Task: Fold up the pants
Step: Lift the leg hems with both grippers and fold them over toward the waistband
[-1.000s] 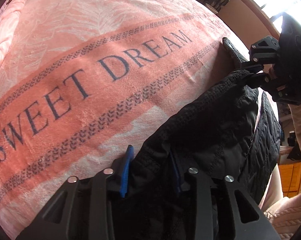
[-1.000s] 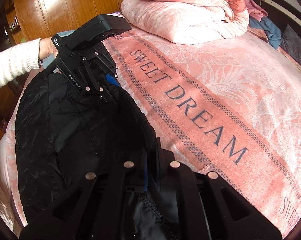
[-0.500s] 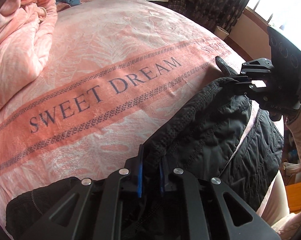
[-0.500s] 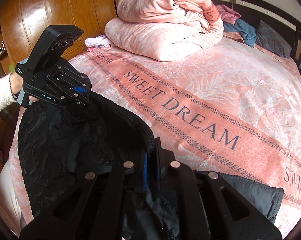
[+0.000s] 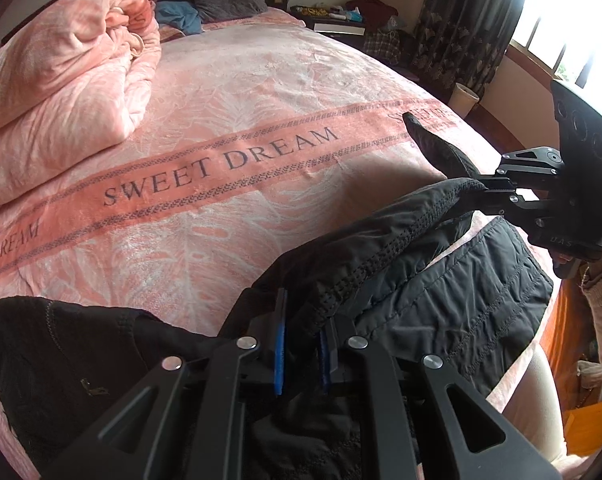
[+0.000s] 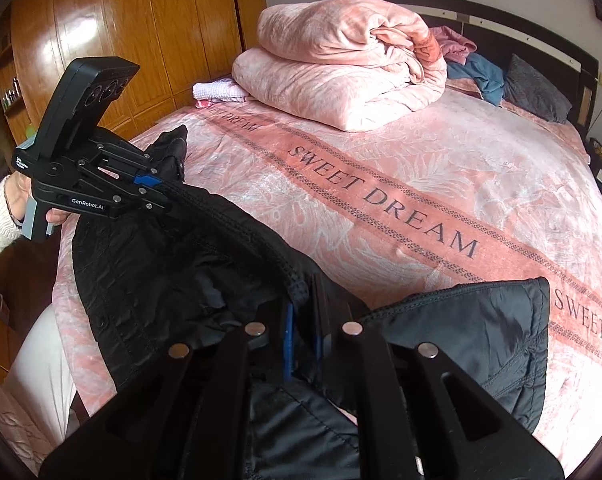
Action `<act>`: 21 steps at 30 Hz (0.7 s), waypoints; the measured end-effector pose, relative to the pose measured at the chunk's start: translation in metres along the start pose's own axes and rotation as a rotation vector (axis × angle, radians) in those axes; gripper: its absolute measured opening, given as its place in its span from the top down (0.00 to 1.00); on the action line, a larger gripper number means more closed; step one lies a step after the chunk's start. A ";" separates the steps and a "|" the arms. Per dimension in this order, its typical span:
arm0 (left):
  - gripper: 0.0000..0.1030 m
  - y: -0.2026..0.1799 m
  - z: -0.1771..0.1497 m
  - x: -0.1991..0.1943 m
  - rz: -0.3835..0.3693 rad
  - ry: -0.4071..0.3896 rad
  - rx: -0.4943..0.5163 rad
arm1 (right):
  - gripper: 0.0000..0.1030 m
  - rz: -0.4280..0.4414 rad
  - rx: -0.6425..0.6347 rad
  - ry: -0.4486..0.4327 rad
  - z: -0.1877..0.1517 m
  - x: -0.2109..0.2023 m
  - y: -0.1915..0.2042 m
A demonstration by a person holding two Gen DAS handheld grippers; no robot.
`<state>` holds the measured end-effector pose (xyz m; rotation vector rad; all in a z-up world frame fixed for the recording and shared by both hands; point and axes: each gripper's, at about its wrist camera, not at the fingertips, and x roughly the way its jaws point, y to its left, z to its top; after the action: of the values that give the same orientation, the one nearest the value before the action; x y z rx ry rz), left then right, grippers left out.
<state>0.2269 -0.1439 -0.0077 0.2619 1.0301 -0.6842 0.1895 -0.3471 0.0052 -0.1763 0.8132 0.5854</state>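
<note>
Black quilted pants (image 5: 453, 300) hang lifted between my two grippers above a pink bed. My left gripper (image 5: 303, 320) is shut on the stitched black edge of the pants; it also shows in the right wrist view (image 6: 163, 196) at the left, gripping the same edge. My right gripper (image 6: 303, 320) is shut on the other end of that edge, and shows in the left wrist view (image 5: 489, 194) at the right. The edge runs taut between them. Loose parts of the pants (image 6: 481, 344) droop onto the bed below.
The pink blanket (image 5: 229, 120) reading SWEET DREAM covers the bed. A folded pink duvet (image 6: 341, 68) lies near the headboard with a blue garment (image 6: 477, 72) and a grey pillow (image 6: 537, 88). Wooden wardrobes (image 6: 141, 32) stand beside the bed. A window (image 5: 561, 32) is at right.
My left gripper closed on the pants edge. Both grippers rose and drew back, lifting the pants off the bed and stretching the edge between them.
</note>
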 end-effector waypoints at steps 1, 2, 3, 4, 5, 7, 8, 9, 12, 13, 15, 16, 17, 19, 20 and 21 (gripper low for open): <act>0.88 -0.006 -0.007 -0.005 0.008 -0.011 -0.002 | 0.93 -0.008 -0.006 -0.003 -0.004 -0.005 0.007; 0.88 -0.012 -0.015 -0.009 0.015 -0.019 -0.004 | 0.93 -0.014 -0.011 -0.005 -0.008 -0.010 0.014; 0.88 -0.015 -0.021 -0.012 0.017 -0.024 -0.015 | 0.93 -0.014 -0.009 -0.009 -0.013 -0.015 0.020; 0.87 -0.019 -0.028 -0.015 0.013 -0.027 -0.032 | 0.93 -0.010 0.000 -0.011 -0.017 -0.018 0.025; 0.87 -0.022 -0.034 -0.018 0.009 -0.026 -0.040 | 0.92 -0.006 0.012 -0.011 -0.022 -0.021 0.030; 0.87 -0.029 -0.047 -0.023 0.010 -0.032 -0.058 | 0.91 0.000 0.026 -0.010 -0.032 -0.026 0.038; 0.87 -0.032 -0.053 -0.025 0.013 -0.034 -0.066 | 0.91 0.001 0.032 -0.007 -0.037 -0.028 0.042; 0.87 -0.035 -0.059 -0.027 0.014 -0.035 -0.072 | 0.91 -0.002 0.035 -0.001 -0.042 -0.029 0.047; 0.86 -0.044 -0.078 -0.030 0.022 -0.039 -0.106 | 0.91 -0.006 0.044 0.013 -0.057 -0.033 0.062; 0.86 -0.047 -0.084 -0.030 0.026 -0.040 -0.110 | 0.91 -0.004 0.049 0.018 -0.063 -0.034 0.067; 0.86 -0.054 -0.098 -0.031 0.034 -0.039 -0.126 | 0.90 0.005 0.060 0.034 -0.074 -0.034 0.074; 0.85 -0.057 -0.104 -0.030 0.039 -0.034 -0.129 | 0.90 0.007 0.064 0.043 -0.079 -0.035 0.078; 0.85 -0.061 -0.111 -0.029 0.043 -0.028 -0.136 | 0.90 0.007 0.064 0.054 -0.084 -0.034 0.082; 0.85 -0.066 -0.126 -0.025 0.051 -0.015 -0.160 | 0.90 0.004 0.063 0.077 -0.094 -0.033 0.090; 0.84 -0.069 -0.134 -0.023 0.055 -0.008 -0.169 | 0.90 0.003 0.063 0.089 -0.099 -0.031 0.094; 0.84 -0.070 -0.141 -0.020 0.055 -0.001 -0.183 | 0.89 0.002 0.064 0.100 -0.103 -0.030 0.098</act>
<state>0.0770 -0.1184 -0.0544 0.1306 1.0735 -0.5367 0.0538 -0.3164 -0.0368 -0.1473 0.9279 0.5546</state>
